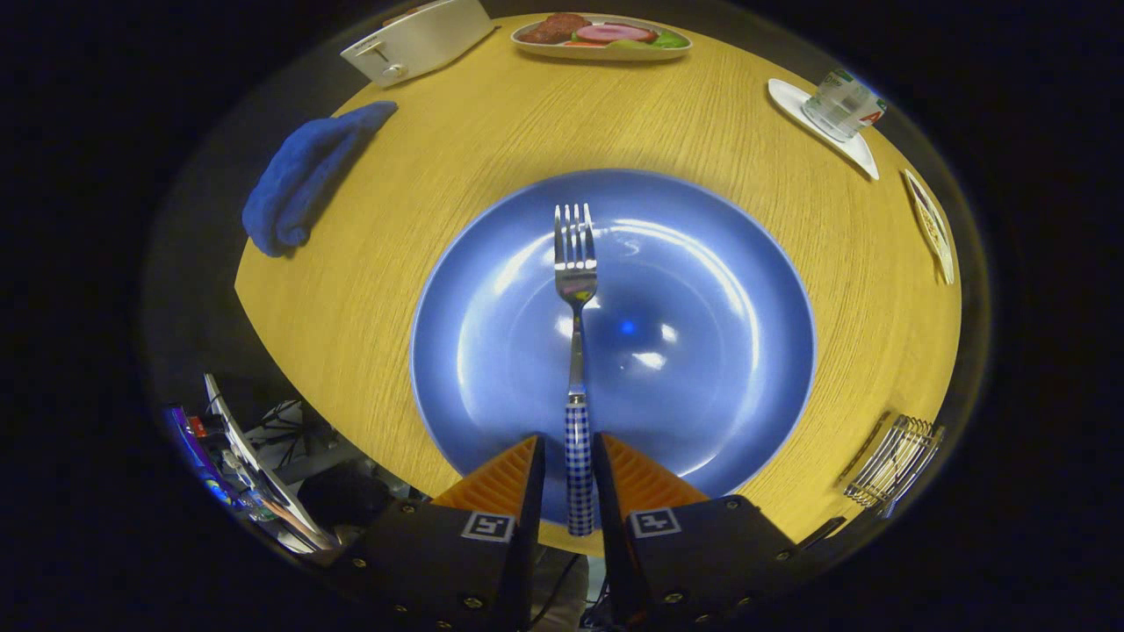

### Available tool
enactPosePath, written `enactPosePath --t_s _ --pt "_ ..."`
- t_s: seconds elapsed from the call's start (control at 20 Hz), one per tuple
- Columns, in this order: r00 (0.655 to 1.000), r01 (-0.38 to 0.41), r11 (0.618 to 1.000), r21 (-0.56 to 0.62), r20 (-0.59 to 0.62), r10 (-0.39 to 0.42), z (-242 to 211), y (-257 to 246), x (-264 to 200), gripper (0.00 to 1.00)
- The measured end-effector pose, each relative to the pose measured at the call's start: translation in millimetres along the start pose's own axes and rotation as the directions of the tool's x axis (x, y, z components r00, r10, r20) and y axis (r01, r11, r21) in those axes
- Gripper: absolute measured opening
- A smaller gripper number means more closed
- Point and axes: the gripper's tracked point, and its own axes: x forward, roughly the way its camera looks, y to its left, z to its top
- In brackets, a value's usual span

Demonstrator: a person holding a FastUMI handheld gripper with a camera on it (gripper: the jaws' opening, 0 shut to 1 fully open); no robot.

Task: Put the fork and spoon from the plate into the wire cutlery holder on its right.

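Observation:
A steel fork (575,263) with a blue-and-white checked handle runs straight ahead from my gripper (568,441). Both fingers press on the handle from either side, so the gripper is shut on it. The tines point away from me over the middle of a big blue plate (711,263), which has nothing else on it. The wire cutlery holder (896,461) stands on the wooden table to the right of the plate, near the table's edge and level with my fingers.
A folded blue cloth (303,175) lies left of the plate. Beyond the plate are a white toaster (417,39), a tray of food (601,39) and a cup (843,104) on a white saucer. A small card (931,224) sits at the right edge.

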Motion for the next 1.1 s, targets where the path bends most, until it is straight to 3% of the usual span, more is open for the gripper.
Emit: enactPosePath --t_s 0.05,0.2,0.6,1.1 --pt "1.000 0.012 1.000 0.013 0.011 -0.012 2.1 -6.0 -4.0 0.07" --pt "1.000 0.000 0.999 -0.037 -0.029 -0.001 -13.1 -10.0 1.1 0.07" --pt "0.995 -0.093 0.995 -0.033 -0.041 0.092 -30.3 -30.0 -59.7 0.07" --pt "0.997 -0.018 1.000 0.022 -0.077 0.019 -97.6 -121.2 -132.8 0.07"
